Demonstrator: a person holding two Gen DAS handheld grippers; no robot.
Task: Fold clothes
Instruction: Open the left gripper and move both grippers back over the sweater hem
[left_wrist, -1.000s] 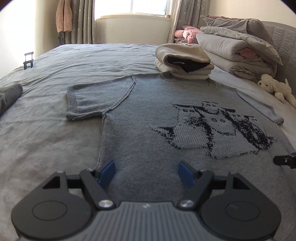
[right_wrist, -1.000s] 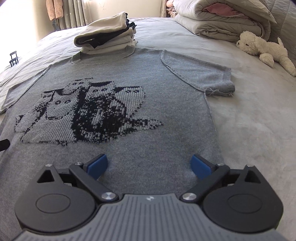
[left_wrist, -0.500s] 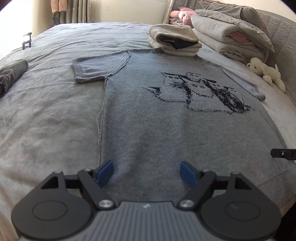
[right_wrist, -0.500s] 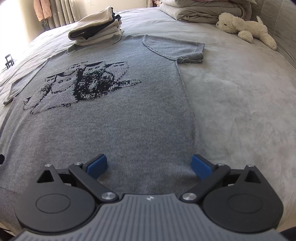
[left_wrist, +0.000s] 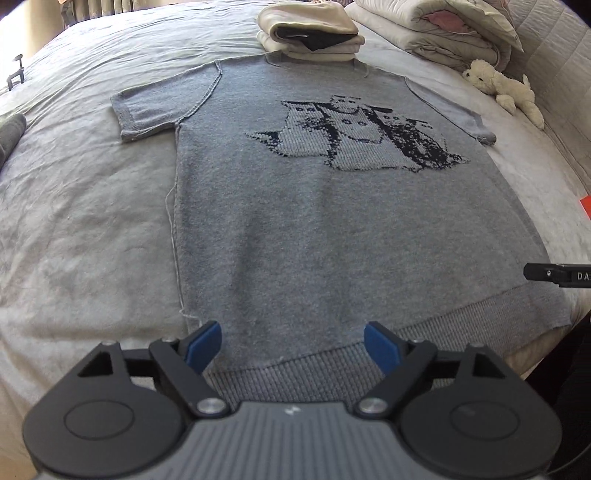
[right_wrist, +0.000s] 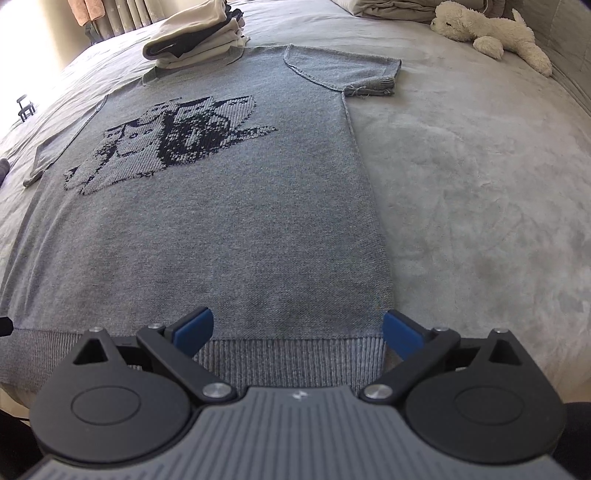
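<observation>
From the left wrist, the left gripper (left_wrist: 292, 343) hovered over the hem of the grey sweater (left_wrist: 332, 221), which lay flat on the bed (left_wrist: 81, 221); its jaws had just been opening, nothing between them. From the right wrist, the right gripper (right_wrist: 298, 330) stood wide apart above the hem's other corner, empty.

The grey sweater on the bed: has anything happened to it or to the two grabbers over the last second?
Both grippers drew back from the middle of the sweater to its ribbed hem. The left gripper has just been opening its jaws wider, with nothing between them; the right gripper is open too. Nothing was grasped. The sweater lies flat as before, and the folded pile and the plush toy have not moved.
</observation>
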